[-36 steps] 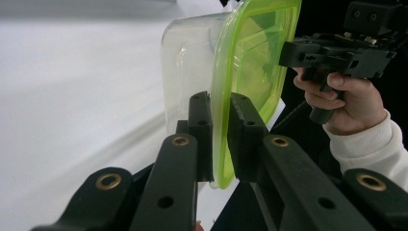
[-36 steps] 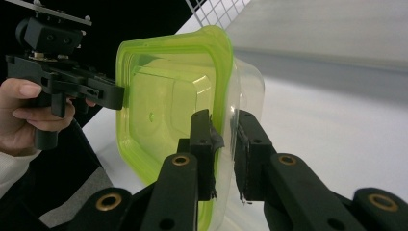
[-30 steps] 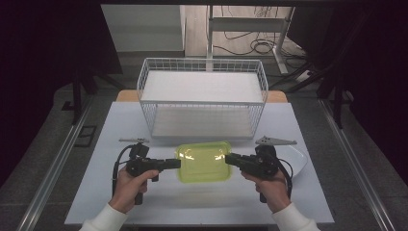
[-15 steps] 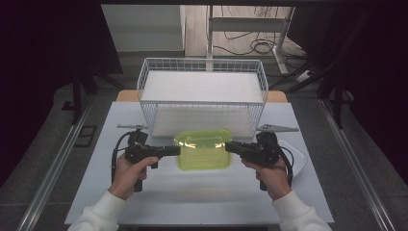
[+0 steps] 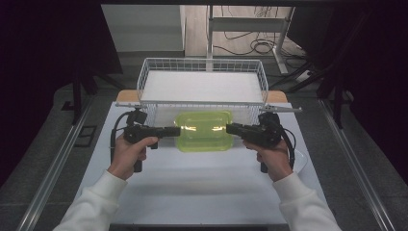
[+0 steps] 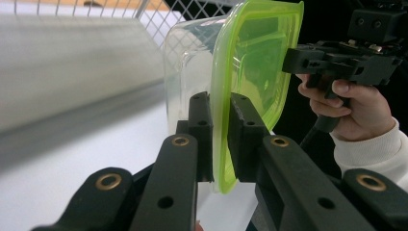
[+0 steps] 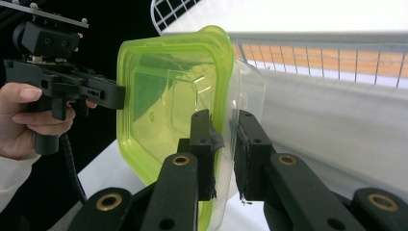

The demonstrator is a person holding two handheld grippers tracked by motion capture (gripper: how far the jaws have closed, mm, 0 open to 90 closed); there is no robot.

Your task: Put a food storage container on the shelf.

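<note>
From the high view, the lidded container hangs above the table, just in front of the wire basket, pinched at opposite ends by the left gripper and right gripper. In the left gripper view, the jaws clamp the green lid's rim. In the right gripper view, the jaws close on the rim likewise; the lift likely goes best kept level, both sides rising evenly over the basket wall.

The green-lidded container covers part of the wire basket's front wall in the high view. Both sleeves run off the bottom edge. The plate by the right hand is mostly hidden (only a white sliver shows). In the left gripper view the basket mesh blurs.
</note>
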